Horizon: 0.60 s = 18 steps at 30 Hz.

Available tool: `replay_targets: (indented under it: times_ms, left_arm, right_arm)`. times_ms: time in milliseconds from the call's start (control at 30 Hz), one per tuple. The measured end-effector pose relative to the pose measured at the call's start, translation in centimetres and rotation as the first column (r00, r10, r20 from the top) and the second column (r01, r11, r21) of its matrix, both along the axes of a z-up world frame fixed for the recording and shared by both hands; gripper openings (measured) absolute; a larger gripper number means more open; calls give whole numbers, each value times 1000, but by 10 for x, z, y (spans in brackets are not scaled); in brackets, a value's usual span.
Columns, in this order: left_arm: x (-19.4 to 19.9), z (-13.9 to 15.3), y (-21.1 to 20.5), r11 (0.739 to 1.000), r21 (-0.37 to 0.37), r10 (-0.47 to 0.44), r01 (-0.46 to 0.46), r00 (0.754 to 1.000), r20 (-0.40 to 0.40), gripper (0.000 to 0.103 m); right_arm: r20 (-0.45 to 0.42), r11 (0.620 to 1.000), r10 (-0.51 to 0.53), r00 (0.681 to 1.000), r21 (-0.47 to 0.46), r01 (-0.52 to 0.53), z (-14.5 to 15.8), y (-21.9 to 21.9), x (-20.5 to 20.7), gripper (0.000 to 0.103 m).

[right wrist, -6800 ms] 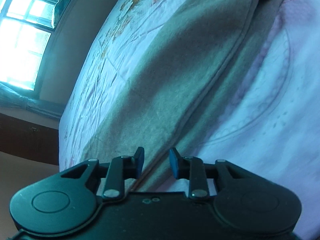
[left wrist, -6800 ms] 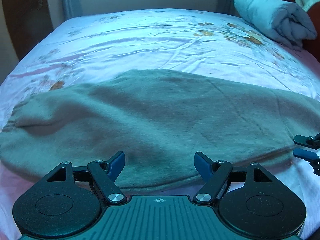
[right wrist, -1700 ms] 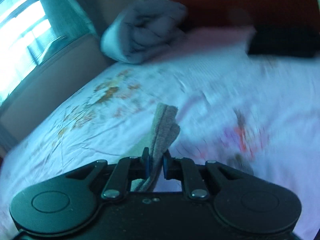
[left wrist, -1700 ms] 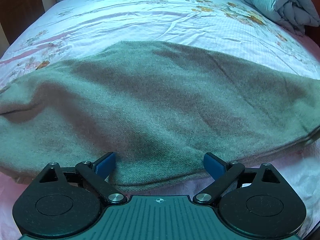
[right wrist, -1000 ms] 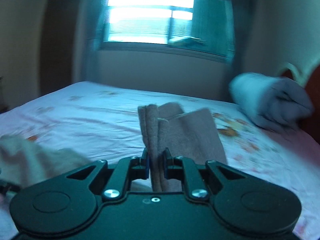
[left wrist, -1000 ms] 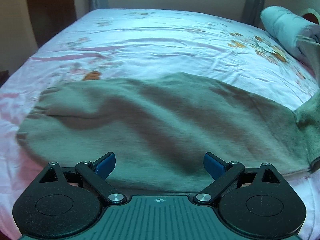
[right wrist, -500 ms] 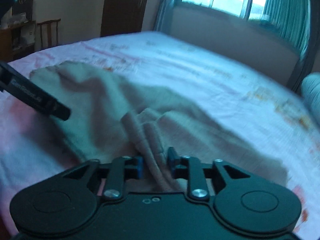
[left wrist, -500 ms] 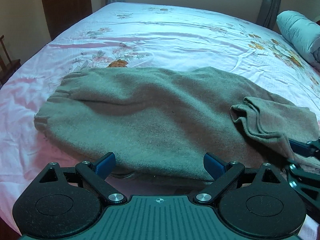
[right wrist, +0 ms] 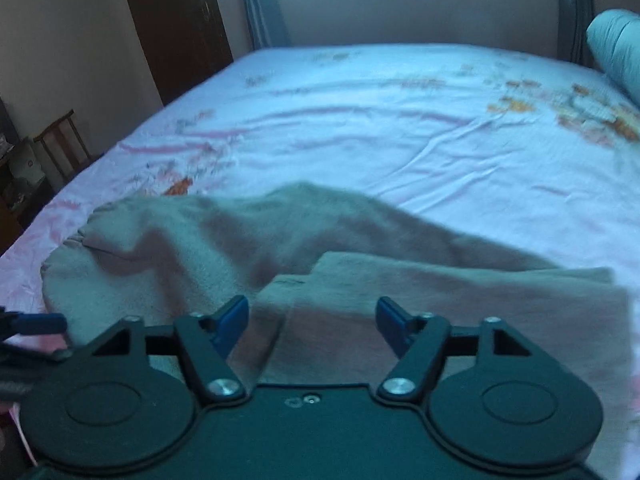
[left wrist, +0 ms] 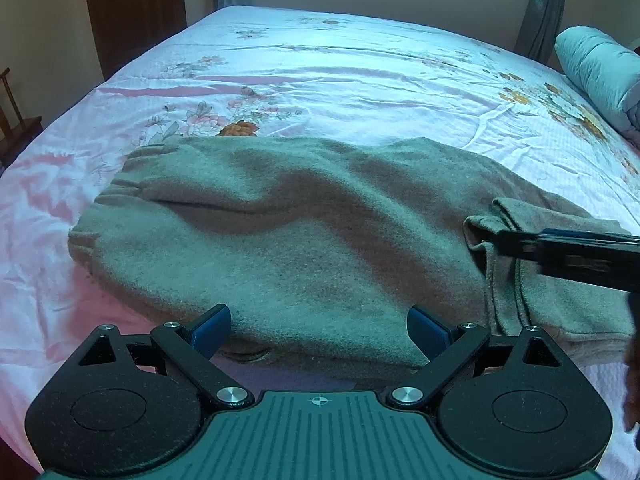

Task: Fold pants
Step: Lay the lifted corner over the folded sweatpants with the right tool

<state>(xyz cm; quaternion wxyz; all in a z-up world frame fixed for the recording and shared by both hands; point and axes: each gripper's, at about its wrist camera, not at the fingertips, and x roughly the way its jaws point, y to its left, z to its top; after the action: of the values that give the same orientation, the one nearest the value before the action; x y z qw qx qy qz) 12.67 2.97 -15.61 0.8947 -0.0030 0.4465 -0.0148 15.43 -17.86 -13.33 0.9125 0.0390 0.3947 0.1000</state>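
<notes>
Grey-brown fleece pants [left wrist: 304, 232] lie across the flowered bed sheet [left wrist: 360, 72], with the gathered waistband [left wrist: 120, 188] at the left. The leg end [left wrist: 552, 292] is folded back over the pants on the right. My left gripper [left wrist: 319, 326] stands open over the pants' near edge, pads clear of the cloth. My right gripper [right wrist: 312, 316] hovers just above the folded leg end [right wrist: 440, 308]; its jaws are opening and press on nothing. One of its fingers [left wrist: 560, 250] reaches in from the right in the left wrist view.
A rolled grey quilt [left wrist: 600, 68] lies at the bed's far right corner. A dark wooden door [left wrist: 132, 8] and a chair [right wrist: 60, 144] stand beyond the bed's left side. Bare sheet stretches behind the pants. The left gripper's blue fingertip [right wrist: 36, 324] shows at the right wrist view's left edge.
The right gripper carried the leg end leftward and down onto the pants, then let go as its jaws spread. The left gripper stayed open near the front edge.
</notes>
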Motion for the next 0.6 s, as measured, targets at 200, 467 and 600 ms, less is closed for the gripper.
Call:
replay_targets:
  times_ms: [200,467,600]
  left_arm:
    - [3,-3,4,1000,10,0,0,1000,-1,94]
    - [8,-6,-6,1000,8,-6,6,1000,1,94]
    - [10,-6,-13,1000,18,-21,21,1000,0,94]
  right_arm:
    - [-44,999,-36,998,36,38,-13,-4,8,17]
    - [-8,972,-96,995,215,95,15,-39,-3,0]
    - [51,952,-189,981,255,170,40,-81,-17,0]
